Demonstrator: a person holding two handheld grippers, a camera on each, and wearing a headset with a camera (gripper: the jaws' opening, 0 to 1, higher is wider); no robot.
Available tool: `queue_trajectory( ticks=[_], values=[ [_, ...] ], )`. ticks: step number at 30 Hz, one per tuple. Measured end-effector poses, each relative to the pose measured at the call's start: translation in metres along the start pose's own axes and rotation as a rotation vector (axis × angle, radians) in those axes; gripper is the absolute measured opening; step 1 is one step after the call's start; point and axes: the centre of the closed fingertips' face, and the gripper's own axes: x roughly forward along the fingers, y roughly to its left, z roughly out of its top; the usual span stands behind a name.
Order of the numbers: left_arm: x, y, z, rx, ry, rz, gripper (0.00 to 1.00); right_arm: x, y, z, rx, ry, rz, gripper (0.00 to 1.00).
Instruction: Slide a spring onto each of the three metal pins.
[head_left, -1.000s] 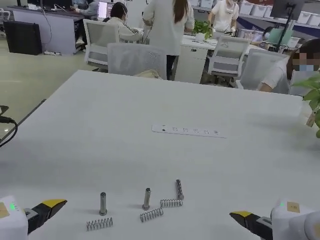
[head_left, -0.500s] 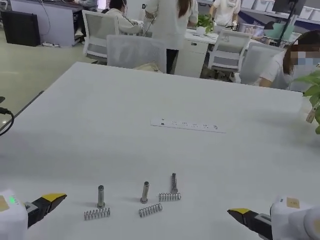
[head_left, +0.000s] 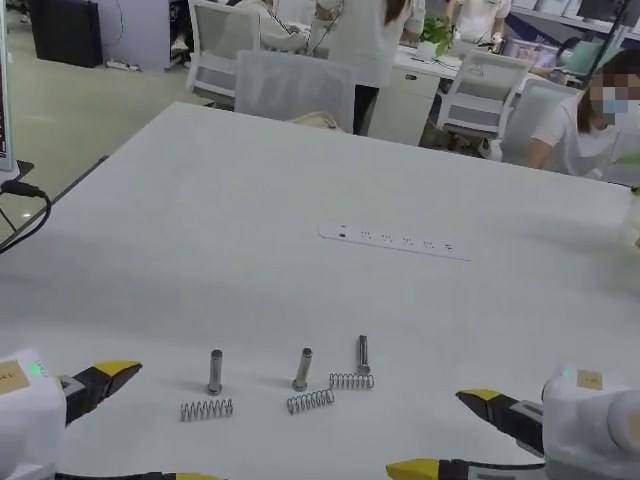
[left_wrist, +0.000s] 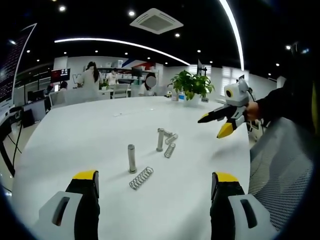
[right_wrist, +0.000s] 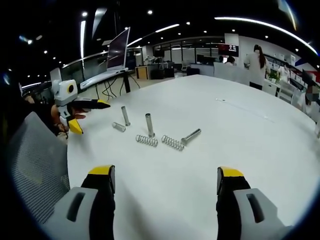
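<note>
Unmoved: pins (head_left: 215, 371), springs (head_left: 207, 409) on table (head_left: 250, 200) | left hand-held gripper (left_wrist: 155, 176) 8 o'clock, spread | right hand-held gripper (right_wrist: 166, 171) 4 o'clock, spread

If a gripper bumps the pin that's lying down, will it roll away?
Probably: the lying pin is round and the table flat, so it may roll. Its wider head end might make it curve. It looks like shiny metal, so likely stiff.

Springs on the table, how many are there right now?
3. In the head view: the left spring lies in front of the left pin, the middle spring in front of the middle pin, the right spring beside the right pin. None seems hidden.
</note>
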Motion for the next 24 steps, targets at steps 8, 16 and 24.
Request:
queue_trajectory(
  ticks=[8, 16, 24],
  values=[
    [0.001, 0.001, 0.003, 0.007, -0.002, -0.003, 0.91, 0.013, -0.016, 0.017, 0.000, -0.007, -0.023, 0.79],
    [-0.001, 0.001, 0.001, -0.003, -0.004, 0.003, 0.91, 0.028, -0.027, 0.031, -0.022, 0.007, -0.029, 0.78],
    [-0.002, 0.000, -0.001, -0.009, -0.007, 0.001, 0.90, 0.037, -0.028, 0.035, -0.024, 0.014, -0.030, 0.76]
  ],
)
